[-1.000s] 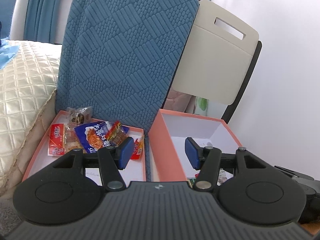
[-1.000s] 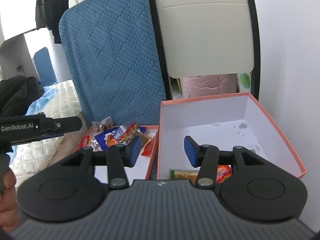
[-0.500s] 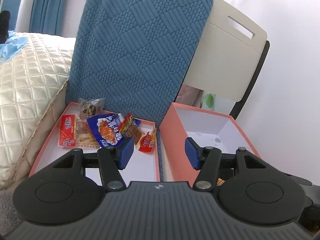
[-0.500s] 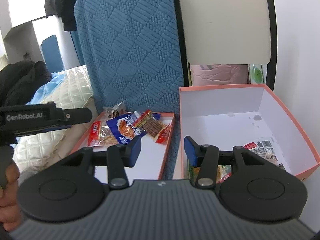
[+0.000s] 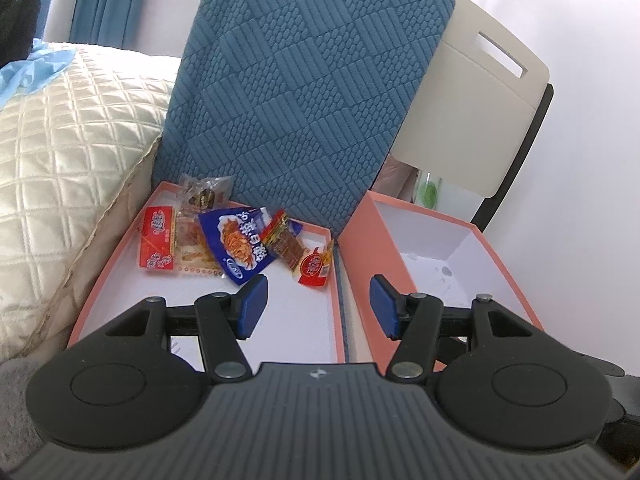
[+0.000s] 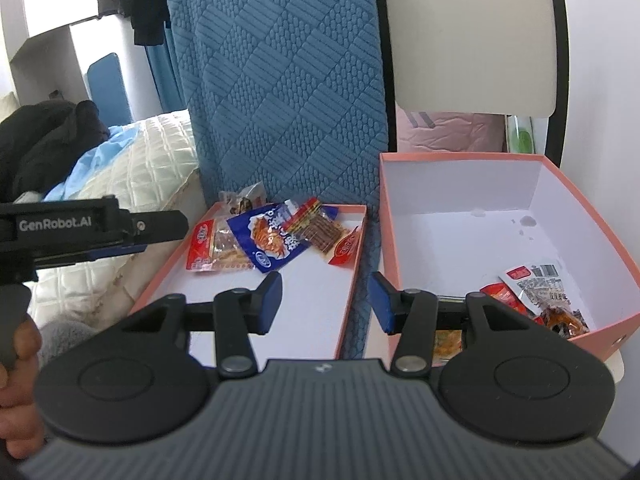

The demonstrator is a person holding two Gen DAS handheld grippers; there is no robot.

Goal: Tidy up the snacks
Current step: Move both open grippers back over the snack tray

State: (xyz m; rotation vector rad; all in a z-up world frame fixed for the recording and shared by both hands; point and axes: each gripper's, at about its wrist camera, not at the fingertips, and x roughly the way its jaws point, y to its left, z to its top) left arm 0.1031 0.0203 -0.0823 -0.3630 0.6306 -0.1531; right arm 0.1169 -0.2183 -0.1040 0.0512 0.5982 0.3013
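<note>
Nearest: left hand-held gripper (image 5: pixel 316 306), blue pads apart, nothing between them, poised over the seam between two boxes. Right hand-held gripper (image 6: pixel 326 302), pads likewise apart and empty, over the same seam; in its view the left unit's black body appears at the left edge, held by a hand (image 6: pixel 18 364).

Shallow pink tray (image 5: pixel 120 268), white inside, left of the seam. Near half bare. Far half holds a cluster of snack packets:
- red packet (image 5: pixel 158 242), leftmost, lying flat;
- clear packet of orange pieces (image 5: pixel 192 246), just beside it;
- blue packet (image 5: pixel 238 246), centre, overlapping its neighbours;
- clear packet of brown sticks (image 5: pixel 286 242), resting on the blue one;
- small red-labelled packet (image 5: pixel 316 266), rightmost, near the tray wall;
- clear packet with dark contents (image 5: pixel 204 196), at the far rim.

Deep pink box (image 6: pixel 592 232), white inside, right of the seam. Holds a white-and-red packet (image 6: pixel 536 282) at its near right, with others partly hidden behind the gripper.

Behind: blue textured cushion (image 5: pixel 304 92), upright; cream chair back (image 5: pixel 468 120); quilted cream bedding (image 5: pixel 68 152) at left.
</note>
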